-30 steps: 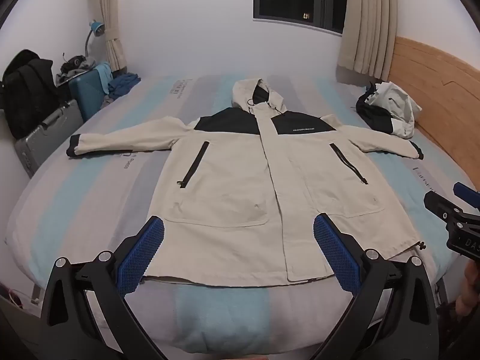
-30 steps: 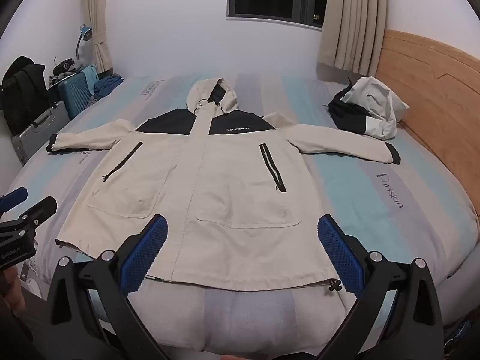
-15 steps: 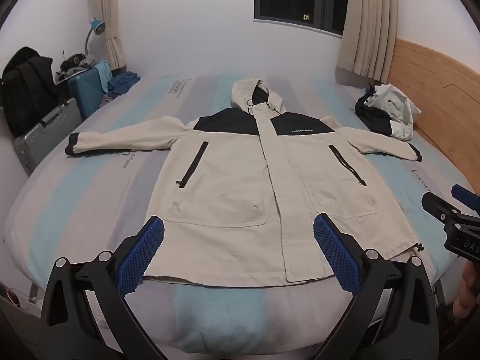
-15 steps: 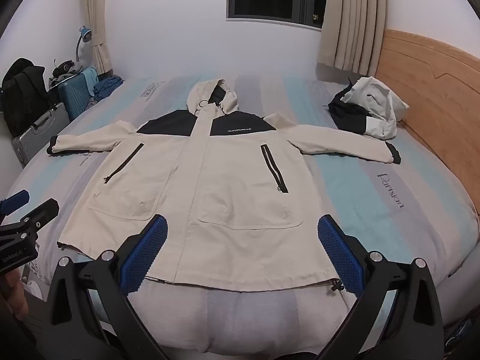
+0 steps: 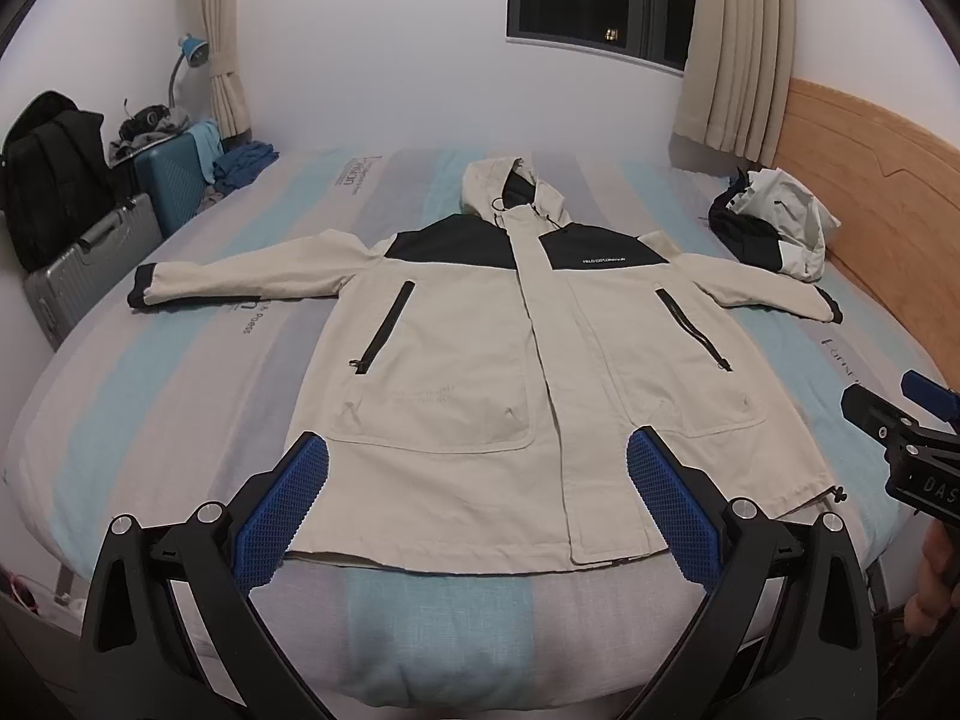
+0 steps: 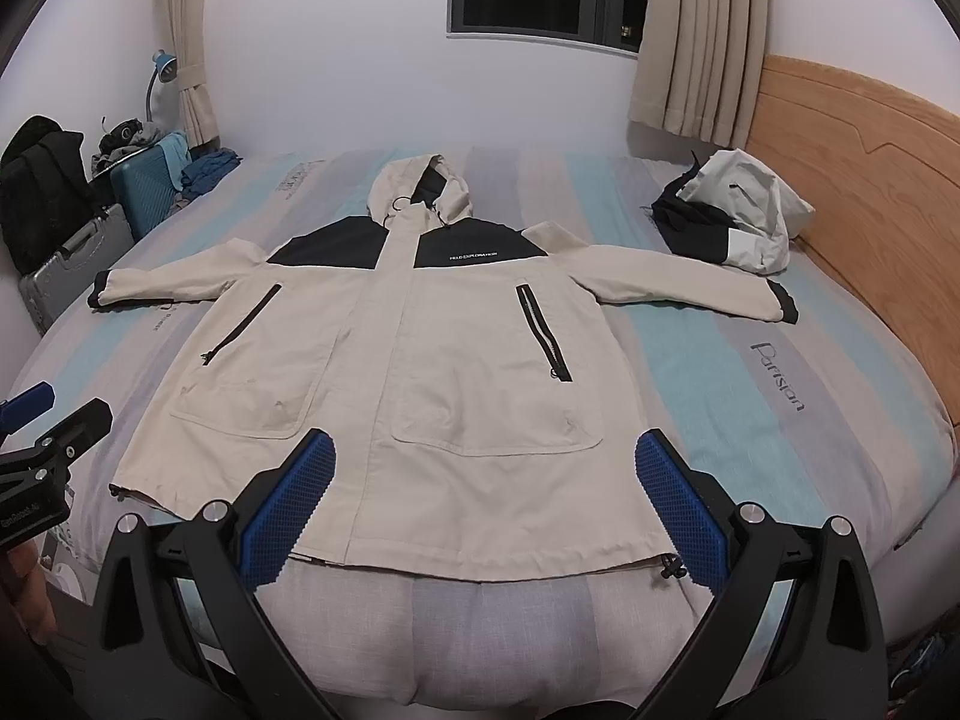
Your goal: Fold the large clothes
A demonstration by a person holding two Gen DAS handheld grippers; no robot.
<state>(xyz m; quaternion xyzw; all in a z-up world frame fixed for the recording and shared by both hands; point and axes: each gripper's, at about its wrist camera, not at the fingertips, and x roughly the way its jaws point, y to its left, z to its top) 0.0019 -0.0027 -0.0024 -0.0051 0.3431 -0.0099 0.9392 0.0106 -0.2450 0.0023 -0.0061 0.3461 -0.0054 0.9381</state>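
A cream hooded jacket (image 5: 480, 372) with black shoulder panels lies flat, front up, on the striped bed (image 5: 180, 372), sleeves spread to both sides and hood toward the far wall. It also shows in the right wrist view (image 6: 456, 372). My left gripper (image 5: 478, 474) is open and empty, held above the jacket's hem at the near edge. My right gripper (image 6: 485, 468) is open and empty, also above the hem. Each gripper shows at the edge of the other's view, the right gripper (image 5: 900, 438) and the left gripper (image 6: 48, 438).
A second black and white jacket (image 6: 738, 228) lies bunched at the far right by the wooden headboard (image 6: 858, 180). Suitcases (image 5: 108, 252) and a black backpack (image 5: 48, 180) stand left of the bed. Curtains and a dark window are behind.
Both grippers have drifted back a little from the bed; the jacket sits slightly farther in view. Nothing was taken hold of.
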